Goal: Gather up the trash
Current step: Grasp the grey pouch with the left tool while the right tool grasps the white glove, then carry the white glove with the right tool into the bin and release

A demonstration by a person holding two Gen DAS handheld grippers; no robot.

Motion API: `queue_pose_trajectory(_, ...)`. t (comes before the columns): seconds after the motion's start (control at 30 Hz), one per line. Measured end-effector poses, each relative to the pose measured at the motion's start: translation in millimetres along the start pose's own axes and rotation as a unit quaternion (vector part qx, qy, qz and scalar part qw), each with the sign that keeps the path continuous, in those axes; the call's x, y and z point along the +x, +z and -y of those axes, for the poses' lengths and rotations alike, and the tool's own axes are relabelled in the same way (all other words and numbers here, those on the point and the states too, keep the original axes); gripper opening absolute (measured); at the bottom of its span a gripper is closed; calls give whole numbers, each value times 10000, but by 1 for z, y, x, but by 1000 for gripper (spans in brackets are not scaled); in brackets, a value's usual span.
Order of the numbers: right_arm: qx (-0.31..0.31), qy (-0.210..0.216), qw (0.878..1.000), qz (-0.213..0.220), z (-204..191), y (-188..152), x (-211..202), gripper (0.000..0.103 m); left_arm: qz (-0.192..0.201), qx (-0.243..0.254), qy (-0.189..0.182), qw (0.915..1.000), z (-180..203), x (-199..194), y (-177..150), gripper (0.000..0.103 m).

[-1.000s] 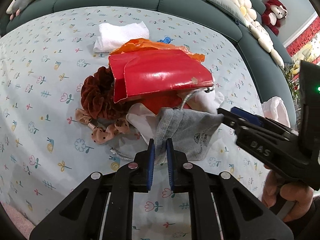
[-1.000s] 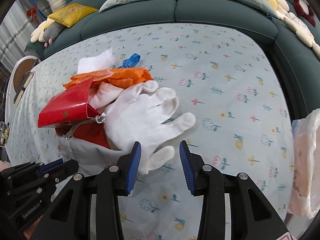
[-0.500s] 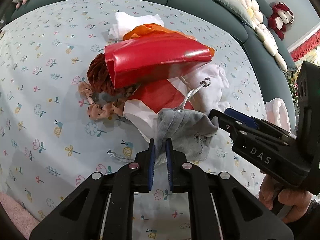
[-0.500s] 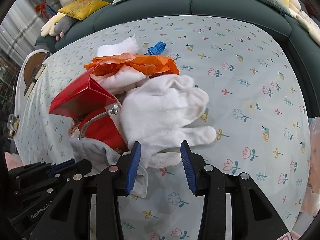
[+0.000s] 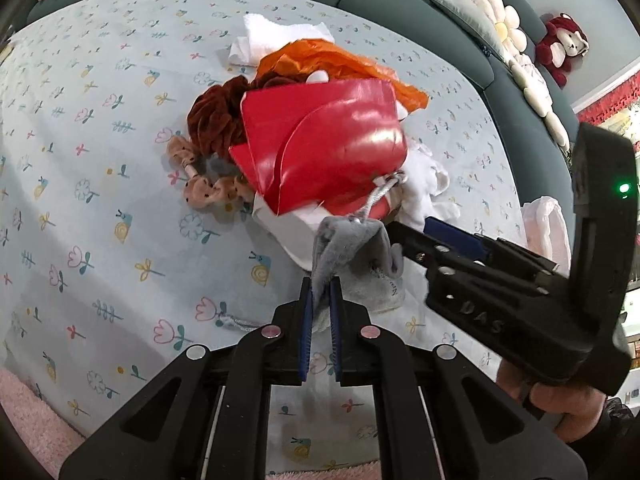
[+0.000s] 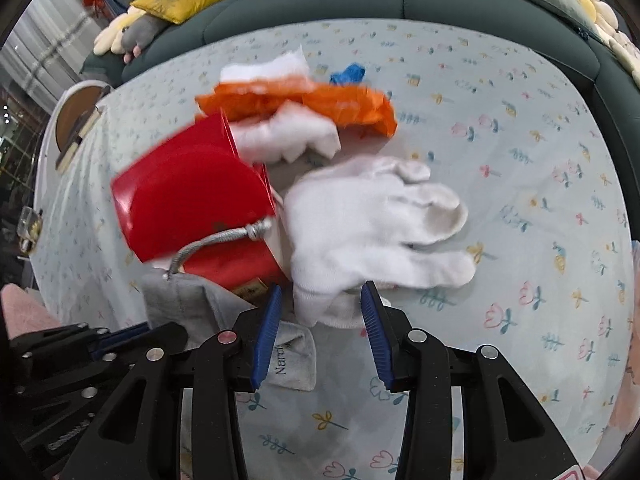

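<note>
A heap of trash lies on the flower-print sheet [image 5: 100,184]. My left gripper [image 5: 320,292] is shut on a grey drawstring pouch [image 5: 352,248], which also shows in the right wrist view [image 6: 188,300] with its cord [image 6: 224,238]. A red paper bag [image 5: 324,152] lies tipped on the heap, also in the right wrist view [image 6: 192,196]. Orange plastic [image 6: 304,104] lies behind it. My right gripper [image 6: 320,304] is open, its jaws on either side of the cuff of a white glove [image 6: 372,224]. The right gripper also shows in the left wrist view [image 5: 424,232].
A brown scrunchie [image 5: 216,120] and a dotted beige hair tie [image 5: 204,192] lie left of the bag. White tissue [image 5: 276,36] and a blue scrap [image 6: 348,74] lie at the back. A pink-white plastic bag [image 5: 548,224] hangs at right. The dark green sofa back [image 6: 360,0] rings the sheet.
The left gripper has lifted and pulled the pouch toward me; the red bag tipped over. The right gripper has moved forward around the glove's cuff.
</note>
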State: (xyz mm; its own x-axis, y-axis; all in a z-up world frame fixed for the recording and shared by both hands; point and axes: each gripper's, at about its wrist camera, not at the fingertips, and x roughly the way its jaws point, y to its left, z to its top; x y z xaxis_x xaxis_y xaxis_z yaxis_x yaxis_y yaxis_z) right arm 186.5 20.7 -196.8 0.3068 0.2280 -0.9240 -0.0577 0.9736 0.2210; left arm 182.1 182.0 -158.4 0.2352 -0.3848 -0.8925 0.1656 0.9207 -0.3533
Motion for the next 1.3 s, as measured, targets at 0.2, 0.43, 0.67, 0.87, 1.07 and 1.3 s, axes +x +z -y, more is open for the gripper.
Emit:
queue_pose_trajectory(0.2,30,-75,10000,-4,6,-5,-1,11,4,39,-12,10000,2,-4,-3,6)
queue_pose_trajectory(0.43,264,-157,9984,473,28,-7,-46,10,121,250,-123,9995,28,-15,-4,6)
queue_pose_trajectory(0.67,508,-319,9933,990,59,-12,-103,10,300,547,-283,9977,70,-31,-3,5)
queue_pose_trajectory(0.87,806,-482,9864,1346,96,-26,-148,10,472,932,-400,9937,117,-42,1,5)
queue_pose_trajectory(1.07,1127,-671,9795,1532,137,-51,-179,10,582,1353,-595,9873,174,-45,4,5)
queue_pose_trajectory(1.3,1664,-896,9670,1711,193,-84,-210,10,620,1896,-792,9767,247,-39,5,5)
